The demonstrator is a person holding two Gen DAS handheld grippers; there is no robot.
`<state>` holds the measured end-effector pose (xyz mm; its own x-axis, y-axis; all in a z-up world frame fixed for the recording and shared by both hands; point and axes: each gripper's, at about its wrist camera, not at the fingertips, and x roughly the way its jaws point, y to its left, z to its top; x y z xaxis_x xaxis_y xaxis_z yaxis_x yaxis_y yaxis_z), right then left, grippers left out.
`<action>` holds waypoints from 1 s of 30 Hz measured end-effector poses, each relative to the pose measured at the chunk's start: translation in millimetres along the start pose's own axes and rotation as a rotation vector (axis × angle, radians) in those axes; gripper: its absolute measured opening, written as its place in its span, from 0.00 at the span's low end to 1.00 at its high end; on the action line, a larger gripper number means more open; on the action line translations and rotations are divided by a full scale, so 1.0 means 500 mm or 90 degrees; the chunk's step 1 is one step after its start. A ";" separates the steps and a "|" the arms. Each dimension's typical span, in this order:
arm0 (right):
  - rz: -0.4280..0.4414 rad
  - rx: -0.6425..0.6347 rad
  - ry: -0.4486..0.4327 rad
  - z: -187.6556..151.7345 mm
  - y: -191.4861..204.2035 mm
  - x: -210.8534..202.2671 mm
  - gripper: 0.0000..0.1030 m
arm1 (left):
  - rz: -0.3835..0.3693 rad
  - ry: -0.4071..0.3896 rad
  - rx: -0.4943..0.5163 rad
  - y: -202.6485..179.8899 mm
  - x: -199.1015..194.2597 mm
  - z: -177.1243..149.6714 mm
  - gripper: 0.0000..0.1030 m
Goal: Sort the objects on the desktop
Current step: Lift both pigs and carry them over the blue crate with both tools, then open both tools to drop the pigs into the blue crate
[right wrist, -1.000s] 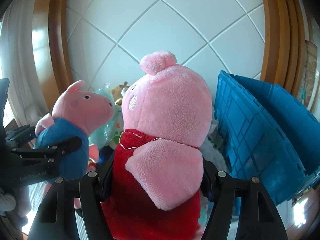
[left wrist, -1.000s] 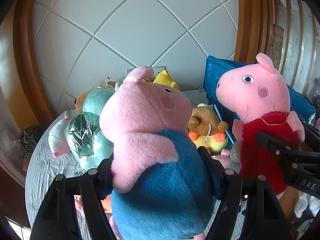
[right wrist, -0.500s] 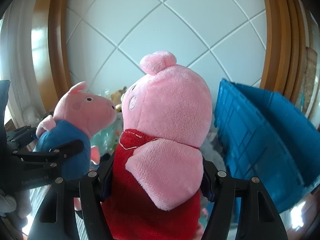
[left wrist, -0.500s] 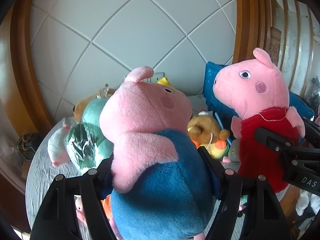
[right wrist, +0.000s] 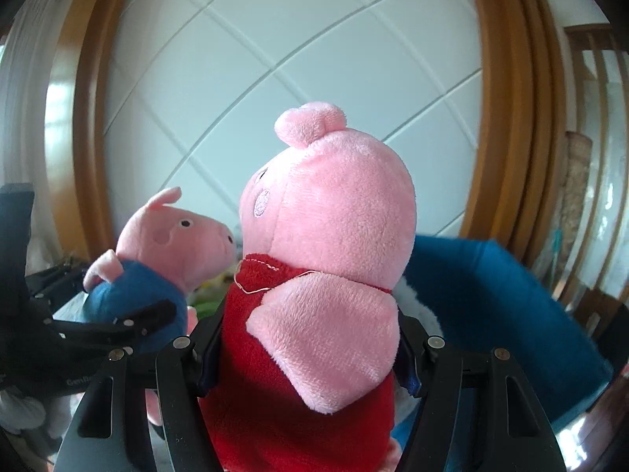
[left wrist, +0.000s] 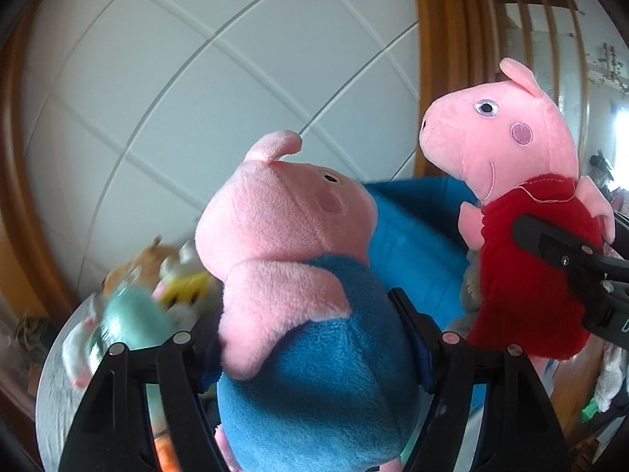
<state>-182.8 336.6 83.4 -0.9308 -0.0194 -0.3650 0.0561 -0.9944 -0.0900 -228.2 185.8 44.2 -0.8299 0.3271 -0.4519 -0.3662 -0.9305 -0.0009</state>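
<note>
A pink pig plush in blue (left wrist: 306, 314) fills the left wrist view, and my left gripper (left wrist: 310, 338) is shut on its body, a finger pressing each flank. The same plush in blue (right wrist: 157, 259) shows at the left of the right wrist view. A pink pig plush in red (right wrist: 314, 314) is squeezed by my right gripper (right wrist: 306, 350), also shut on the body. In the left wrist view the red-dressed pig (left wrist: 523, 244) hangs at the right, facing the blue one, both held in the air. A blue crate (right wrist: 491, 306) lies behind and below them.
A pile of other plush toys (left wrist: 157, 291) lies blurred on the round grey table (left wrist: 55, 385) at lower left. The white quilted wall panel (left wrist: 196, 98) with a wooden frame (left wrist: 436, 59) stands behind. A wooden slatted screen (right wrist: 589, 157) is at the right.
Both grippers have risen with their pigs held fast. The table, toy pile and blue crate have sunk lower in both views and now look blurred.
</note>
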 end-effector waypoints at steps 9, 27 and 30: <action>-0.040 -0.038 -0.004 0.063 -0.349 0.027 0.66 | -0.040 -0.005 -0.022 -0.328 0.175 0.176 0.71; 0.004 -0.011 0.360 -0.118 -0.659 0.401 0.66 | 0.037 0.335 -0.020 -0.557 0.584 0.130 0.71; 0.011 -0.024 0.394 -0.144 -0.660 0.436 0.66 | 0.039 0.374 -0.022 -0.537 0.626 0.100 0.70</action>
<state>-378.1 668.1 -32.9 -0.5487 0.0401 -0.8351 0.0920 -0.9899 -0.1080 -410.8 546.4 -52.2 -0.4731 0.1356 -0.8705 -0.3029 -0.9529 0.0162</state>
